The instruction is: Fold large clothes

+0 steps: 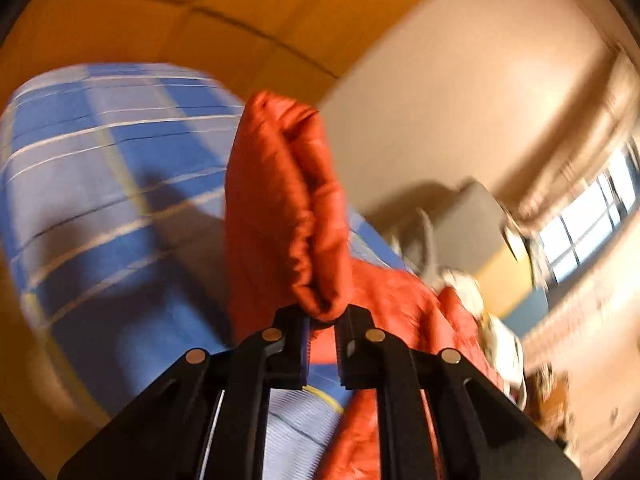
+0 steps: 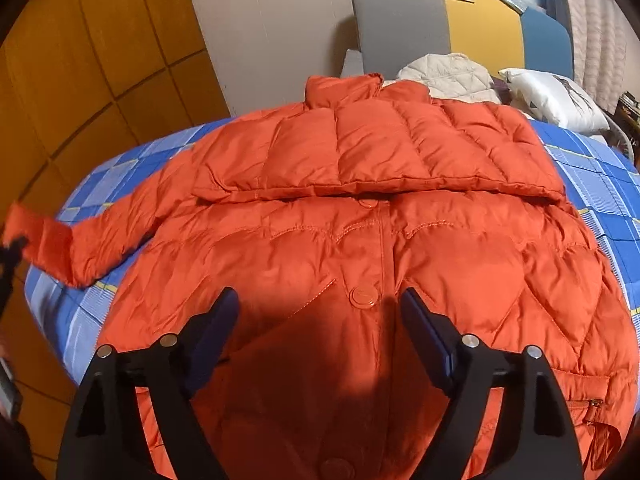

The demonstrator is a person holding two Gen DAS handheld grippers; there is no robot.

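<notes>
An orange puffer jacket is lying front-up and spread across a bed with a blue checked sheet, its collar pointing away from the right wrist camera and its hood folded down over the chest. The left gripper is pinching the cuff of the jacket's sleeve and holding it up off the bed; in the right wrist view that sleeve is stretching out to the left of the jacket's body, its long axis running roughly crosswise to the button placket. The right gripper is hovering over the lower front of the jacket with its fingers spread wide and holding nothing, a large button lying between them. The coming move probably turns on this: the sleeve is extending outward from the body, so the left gripper, the one nearer to it, would be carrying the cuff inward across the chest, toward the right gripper. A cream quilted garment and a pillow are resting beyond the collar.
</notes>
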